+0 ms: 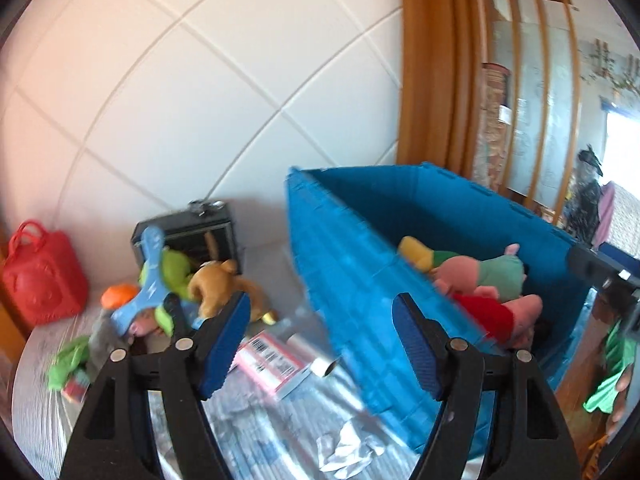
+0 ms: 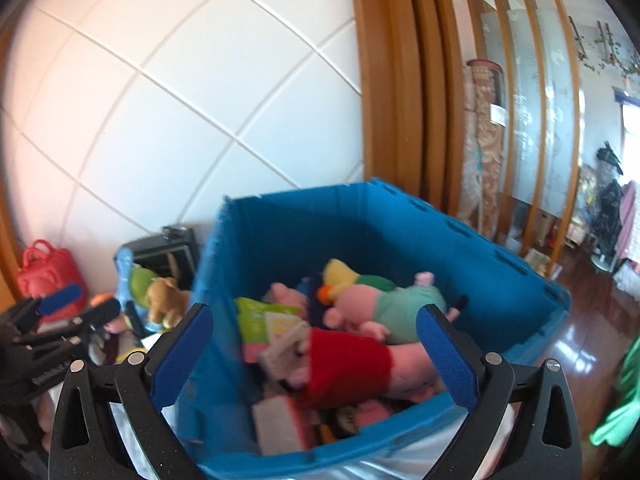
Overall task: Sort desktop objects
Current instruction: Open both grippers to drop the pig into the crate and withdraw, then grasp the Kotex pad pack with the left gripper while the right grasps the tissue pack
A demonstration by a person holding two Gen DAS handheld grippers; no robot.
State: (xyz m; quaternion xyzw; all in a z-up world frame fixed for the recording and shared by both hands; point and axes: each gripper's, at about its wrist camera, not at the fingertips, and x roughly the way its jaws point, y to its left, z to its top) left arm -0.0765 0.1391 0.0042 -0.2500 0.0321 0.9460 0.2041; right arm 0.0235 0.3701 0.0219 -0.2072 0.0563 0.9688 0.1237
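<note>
A blue plastic crate [image 1: 348,264] stands on the table and holds several plush toys, among them a pink pig in a green top [image 2: 384,304] and one in red [image 2: 348,364]. My left gripper [image 1: 320,328] is open and empty, in front of the crate's left wall. My right gripper [image 2: 316,340] is open and empty, just above the crate's near rim [image 2: 280,452]. Left of the crate lies a pile of toys: a brown plush dog [image 1: 218,284], a green plush [image 1: 174,270] and a blue plastic toy [image 1: 146,276]. The left gripper also shows in the right wrist view [image 2: 76,300].
A red plastic bag-shaped case [image 1: 40,276] and a dark box [image 1: 192,230] stand by the white tiled wall. A pink barcode packet [image 1: 268,360], a small roll [image 1: 324,366] and crumpled foil [image 1: 352,444] lie on the silvery table cover. A wooden door frame is at right.
</note>
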